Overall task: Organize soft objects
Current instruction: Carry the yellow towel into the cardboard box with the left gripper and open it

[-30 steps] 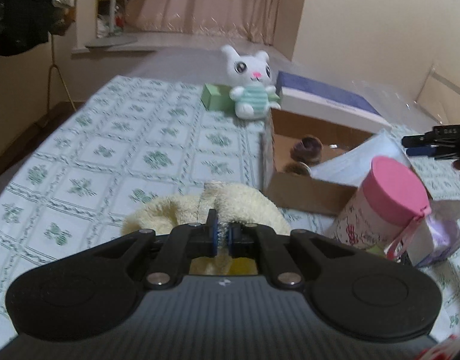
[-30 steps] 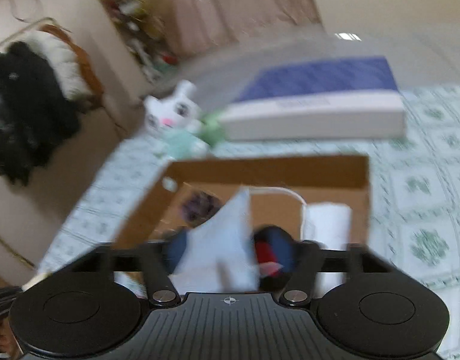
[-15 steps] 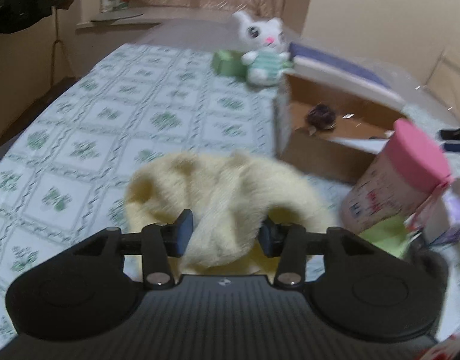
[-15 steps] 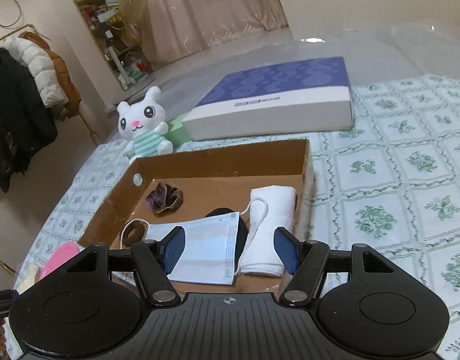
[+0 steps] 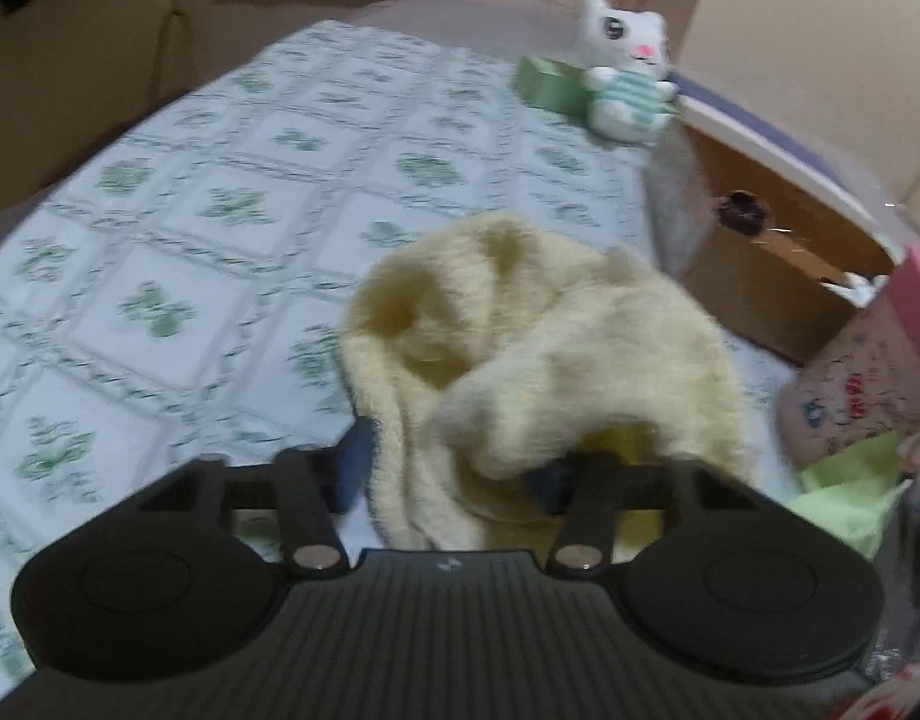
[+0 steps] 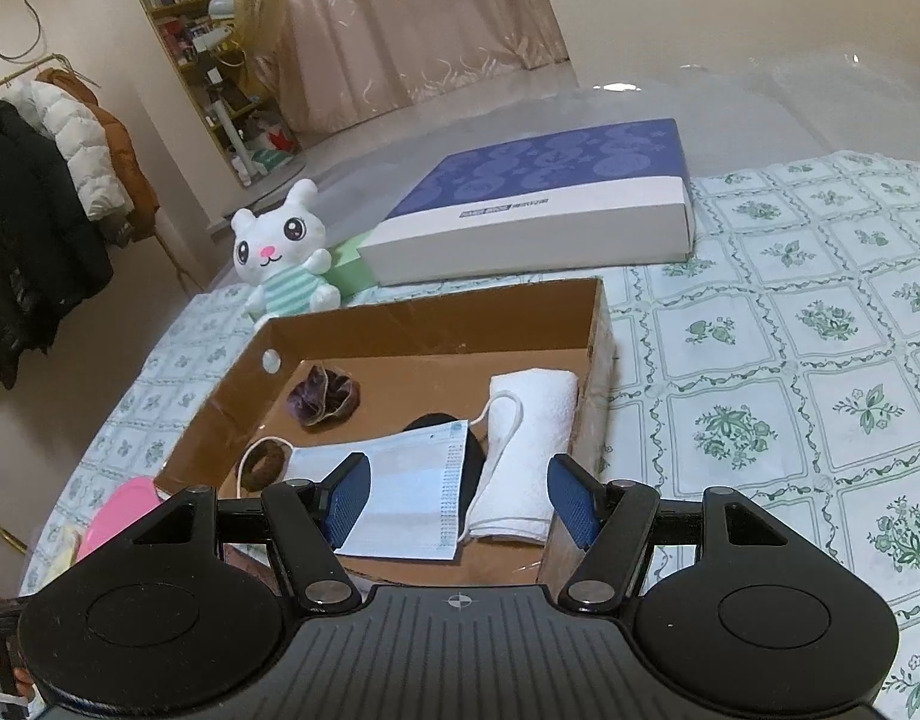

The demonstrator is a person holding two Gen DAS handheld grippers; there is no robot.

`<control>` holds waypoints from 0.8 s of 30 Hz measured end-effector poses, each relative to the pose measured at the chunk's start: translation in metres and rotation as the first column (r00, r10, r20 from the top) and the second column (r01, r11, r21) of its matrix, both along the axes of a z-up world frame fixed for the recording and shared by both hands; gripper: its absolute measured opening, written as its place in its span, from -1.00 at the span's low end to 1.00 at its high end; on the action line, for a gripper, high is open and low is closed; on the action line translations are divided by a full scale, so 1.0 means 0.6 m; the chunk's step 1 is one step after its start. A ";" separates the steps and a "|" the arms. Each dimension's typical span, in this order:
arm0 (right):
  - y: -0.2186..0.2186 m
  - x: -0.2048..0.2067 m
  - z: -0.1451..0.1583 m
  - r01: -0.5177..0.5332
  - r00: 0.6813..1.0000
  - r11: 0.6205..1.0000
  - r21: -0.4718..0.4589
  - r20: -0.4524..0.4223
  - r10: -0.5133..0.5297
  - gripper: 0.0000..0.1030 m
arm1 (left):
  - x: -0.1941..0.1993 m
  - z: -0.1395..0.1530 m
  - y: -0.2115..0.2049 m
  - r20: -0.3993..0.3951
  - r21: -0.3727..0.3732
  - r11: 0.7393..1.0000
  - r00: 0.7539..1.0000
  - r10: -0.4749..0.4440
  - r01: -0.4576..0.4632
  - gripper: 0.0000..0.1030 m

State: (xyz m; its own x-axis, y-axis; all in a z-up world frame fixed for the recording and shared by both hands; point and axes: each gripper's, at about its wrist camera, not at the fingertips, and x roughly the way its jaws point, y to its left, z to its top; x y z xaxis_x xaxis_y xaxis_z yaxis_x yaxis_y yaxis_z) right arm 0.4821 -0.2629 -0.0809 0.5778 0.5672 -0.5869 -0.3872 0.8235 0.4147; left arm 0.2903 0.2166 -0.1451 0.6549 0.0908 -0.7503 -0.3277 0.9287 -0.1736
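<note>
Left wrist view: left gripper point(image 5: 454, 471) has spread, releasing the fluffy cream knitted hat point(image 5: 538, 348) short of the brown cardboard box point(image 5: 760, 294); right gripper point(image 6: 460, 501) also spread.

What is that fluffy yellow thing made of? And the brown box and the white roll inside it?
The yellow thing looks like fuzzy knit or fleece: its surface is hairy and it slumps in soft folds. The brown box looks like plain cardboard, matte, with thin bent walls. The white roll seems to be terry cloth, like a towel: it has a nubby, looped texture.
</note>
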 end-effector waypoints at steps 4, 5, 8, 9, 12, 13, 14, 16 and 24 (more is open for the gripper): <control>0.000 0.001 0.001 -0.005 1.000 1.000 0.003 0.002 0.005 0.27 | 0.017 0.005 -0.010 0.013 -0.007 0.998 0.998 -0.055 0.055 -0.63; 0.000 0.002 0.002 -0.009 1.000 1.000 0.002 0.005 0.009 0.27 | 0.021 0.007 -0.011 0.012 -0.005 0.998 0.998 -0.064 0.064 -0.66; 0.000 0.001 0.005 -0.021 1.000 1.000 -0.002 0.014 0.021 0.27 | 0.034 0.021 -0.020 0.021 0.005 0.995 0.995 -0.095 0.095 -0.69; 0.000 0.000 0.006 -0.024 1.000 1.000 -0.003 0.016 0.024 0.27 | 0.038 0.029 -0.022 0.030 0.012 0.994 0.994 -0.106 0.105 -0.69; 0.000 0.001 0.010 -0.024 0.999 1.000 -0.006 0.025 0.024 0.27 | 0.055 0.063 -0.028 0.071 0.040 0.991 0.989 -0.133 0.130 -0.70; 0.000 0.003 0.011 -0.023 0.999 1.000 -0.006 0.027 0.023 0.27 | 0.062 0.075 -0.030 0.083 0.051 0.989 0.986 -0.142 0.138 -0.70; 0.000 0.004 0.013 -0.022 0.999 1.000 -0.005 0.030 0.022 0.27 | 0.069 0.087 -0.033 0.094 0.063 0.987 0.984 -0.154 0.148 -0.70; -0.002 0.006 0.015 -0.018 0.999 1.000 -0.001 0.033 0.018 0.27 | 0.085 0.112 -0.043 0.116 0.100 0.981 0.977 -0.178 0.167 -0.70; 0.002 0.019 0.028 -0.023 0.998 1.000 -0.003 0.057 0.023 0.27 | 0.159 0.203 -0.082 0.194 0.199 0.958 0.950 -0.244 0.205 -0.70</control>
